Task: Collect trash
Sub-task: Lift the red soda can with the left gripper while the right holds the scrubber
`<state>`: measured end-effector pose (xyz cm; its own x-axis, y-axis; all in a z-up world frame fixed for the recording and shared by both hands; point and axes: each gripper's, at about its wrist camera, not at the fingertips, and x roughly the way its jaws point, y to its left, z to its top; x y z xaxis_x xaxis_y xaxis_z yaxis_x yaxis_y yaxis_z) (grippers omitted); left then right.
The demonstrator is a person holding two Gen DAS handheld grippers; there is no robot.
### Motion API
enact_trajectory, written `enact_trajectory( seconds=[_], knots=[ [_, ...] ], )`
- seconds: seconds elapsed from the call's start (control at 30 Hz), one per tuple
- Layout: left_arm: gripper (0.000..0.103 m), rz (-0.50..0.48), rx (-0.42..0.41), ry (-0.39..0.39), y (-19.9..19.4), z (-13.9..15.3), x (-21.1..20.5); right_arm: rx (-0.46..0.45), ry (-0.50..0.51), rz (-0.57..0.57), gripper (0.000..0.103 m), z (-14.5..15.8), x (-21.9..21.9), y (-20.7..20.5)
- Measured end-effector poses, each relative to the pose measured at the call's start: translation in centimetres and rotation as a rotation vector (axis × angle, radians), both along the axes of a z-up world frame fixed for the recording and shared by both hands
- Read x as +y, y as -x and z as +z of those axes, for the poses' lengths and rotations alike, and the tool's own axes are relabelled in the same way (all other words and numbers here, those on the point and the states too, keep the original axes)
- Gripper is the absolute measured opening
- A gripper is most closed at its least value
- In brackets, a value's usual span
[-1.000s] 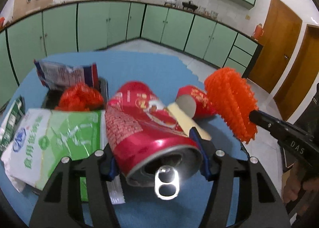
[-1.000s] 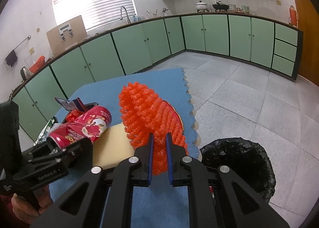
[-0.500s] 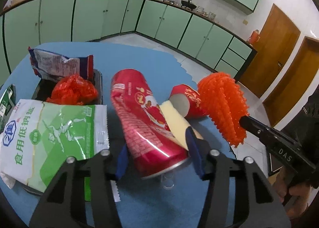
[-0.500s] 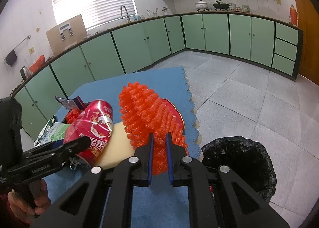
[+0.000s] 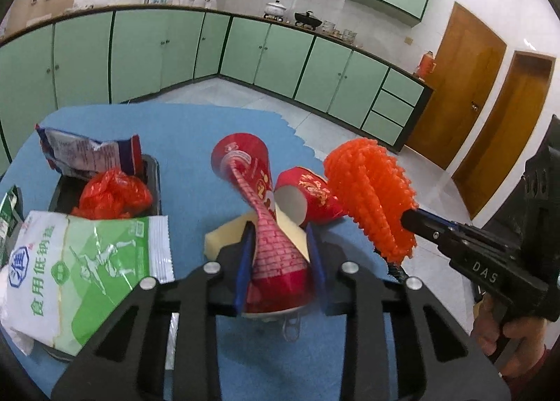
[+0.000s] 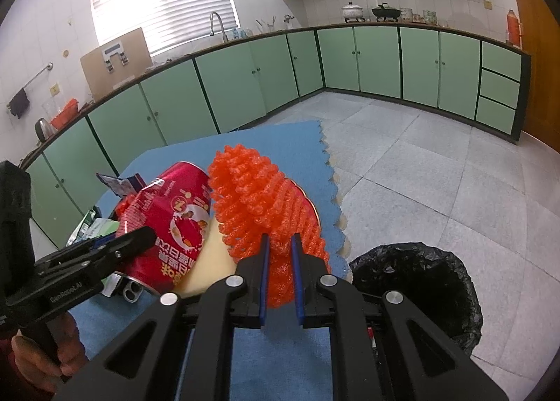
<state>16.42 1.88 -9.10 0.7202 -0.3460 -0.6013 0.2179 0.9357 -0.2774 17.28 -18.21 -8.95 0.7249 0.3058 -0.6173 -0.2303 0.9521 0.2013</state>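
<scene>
Blue-clothed table (image 5: 182,142) in a green-cabinet kitchen: my left gripper (image 5: 280,243) is closing on the red can (image 5: 269,254), crushing its waist while it stands over the cloth. My right gripper (image 6: 280,261) stays clamped on the orange foam net (image 6: 259,198), near the black-lined bin (image 6: 420,282). Risk, as I judge it: the buckling can may twist from the pads and knock the red paper cup (image 5: 308,194) or white-green packet (image 5: 87,261) off the edge.

My left cam rides the left gripper (image 5: 280,243), tilted down across the blue table (image 5: 189,135) toward the doors. Right cam rides the right gripper (image 6: 279,254), facing the window and bin (image 6: 420,282). Both sit close and share the can (image 5: 269,236) and orange net (image 6: 259,198).
</scene>
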Motion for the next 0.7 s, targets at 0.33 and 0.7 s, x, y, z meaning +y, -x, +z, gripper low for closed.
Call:
enact_trajectory(
  seconds=[0.33,0.7],
  knots=[
    [0.013,-0.022,-0.027,-0.060,0.3,1.1,-1.1,-0.036,0.000,0.000,0.012,1.7,-0.2,0.8],
    [0.022,-0.012,0.102,-0.081,-1.9,-0.3,-0.7,-0.043,-0.004,-0.005,0.012,2.1,-0.4,1.1]
  ],
)
